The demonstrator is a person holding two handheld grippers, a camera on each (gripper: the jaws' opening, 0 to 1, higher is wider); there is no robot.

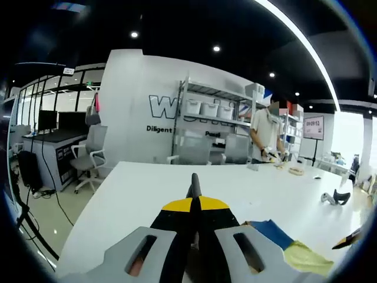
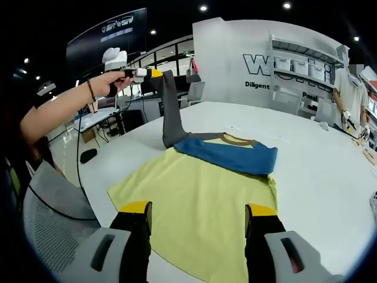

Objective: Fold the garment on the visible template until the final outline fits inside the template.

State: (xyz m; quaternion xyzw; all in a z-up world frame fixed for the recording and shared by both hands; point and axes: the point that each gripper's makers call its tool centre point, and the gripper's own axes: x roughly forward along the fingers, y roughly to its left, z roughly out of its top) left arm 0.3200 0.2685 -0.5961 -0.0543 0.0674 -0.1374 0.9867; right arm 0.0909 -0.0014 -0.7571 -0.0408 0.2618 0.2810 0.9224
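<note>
Left gripper view: the left gripper [image 1: 194, 187], jaws pinched on a grey sleeve [image 1: 194, 184], at 6 o'clock above the white table [image 1: 135, 188]; storage bins [image 1: 209, 109] sit on shelves at 12, contents unseen.

Right gripper view: the right gripper [image 2: 197, 213] at 6 o'clock, jaws apart, over the yellow shirt [image 2: 194, 206] lying mid-table, its grey sleeve lifted toward 11.

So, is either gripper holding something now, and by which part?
The left gripper holds the garment's grey sleeve by its end, lifted above the table. The right gripper is open, holding nothing.
</note>
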